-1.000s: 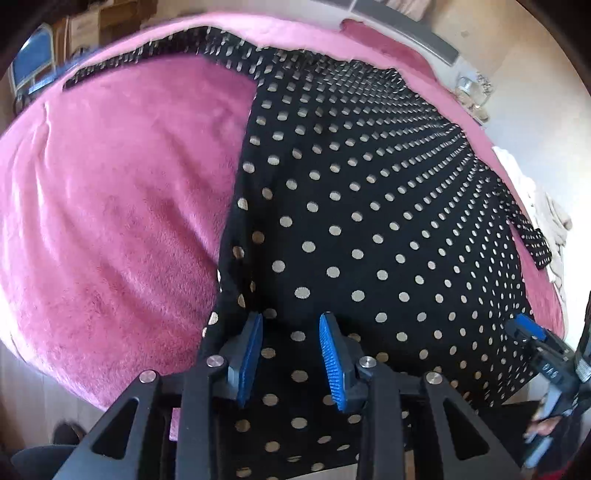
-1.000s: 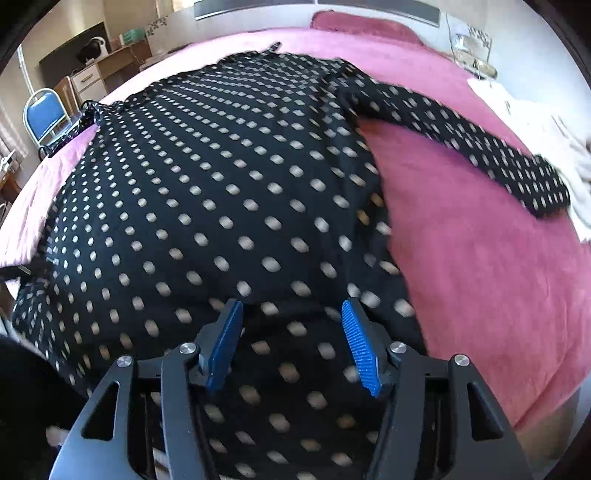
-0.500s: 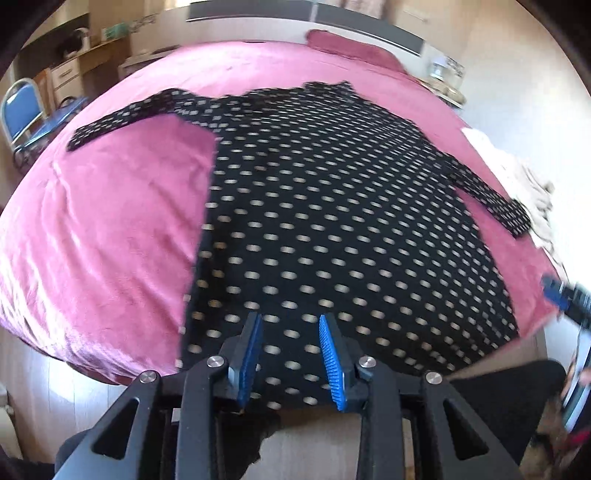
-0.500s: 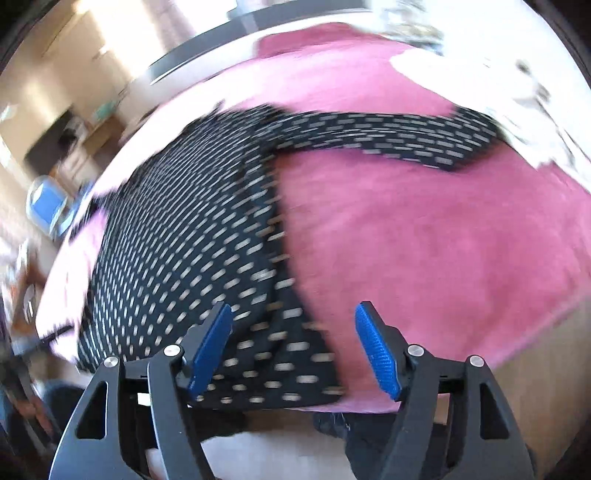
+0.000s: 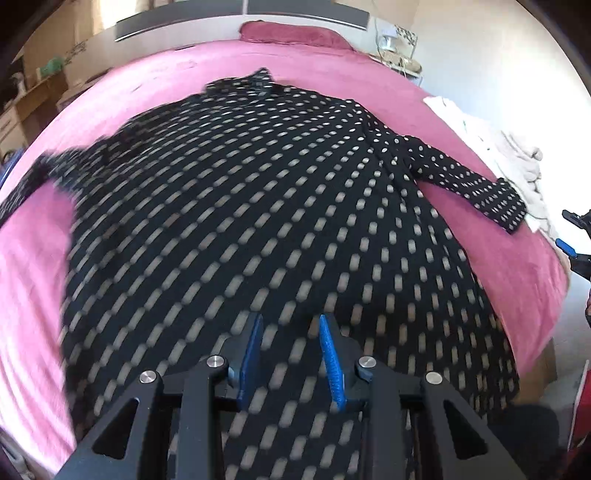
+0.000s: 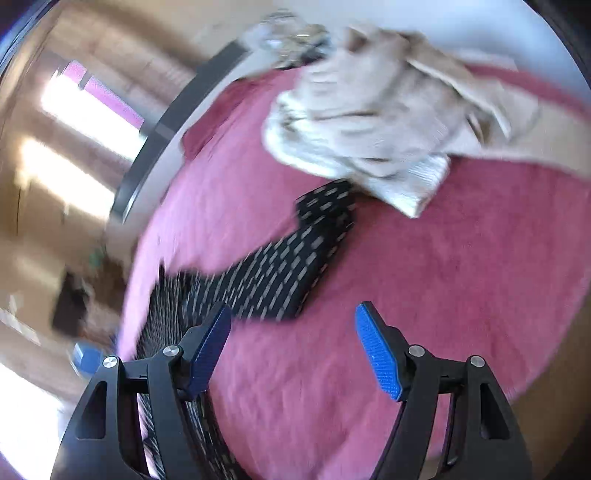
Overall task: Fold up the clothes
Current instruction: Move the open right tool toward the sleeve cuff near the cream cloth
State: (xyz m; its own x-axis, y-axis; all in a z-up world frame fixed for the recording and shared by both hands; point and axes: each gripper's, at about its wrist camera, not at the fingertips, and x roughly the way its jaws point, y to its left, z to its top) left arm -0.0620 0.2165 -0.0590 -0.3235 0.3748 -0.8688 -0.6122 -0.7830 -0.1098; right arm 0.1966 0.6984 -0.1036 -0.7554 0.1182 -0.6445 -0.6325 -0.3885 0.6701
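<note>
A black polka-dot dress (image 5: 258, 206) lies spread flat on the pink bed (image 5: 498, 258), collar at the far end, hem toward me. Its right sleeve (image 5: 469, 184) stretches out to the right. My left gripper (image 5: 290, 354) hovers open and empty above the hem, near its middle. My right gripper (image 6: 293, 350) is open and empty above the pink cover, just short of the right sleeve (image 6: 295, 266), whose cuff end points away toward the pale clothes. The right gripper also shows at the right edge of the left wrist view (image 5: 576, 236).
A heap of cream and white clothes (image 6: 388, 122) lies on the bed beyond the sleeve cuff, also in the left wrist view (image 5: 498, 147). A pink pillow (image 5: 291, 33) and a headboard stand at the far end. A bedside stand (image 5: 395, 55) is at the back right.
The left gripper swung right from the dress's left side to the middle of the hem. The right gripper swung right off the dress body to the right sleeve. Both stayed open.
</note>
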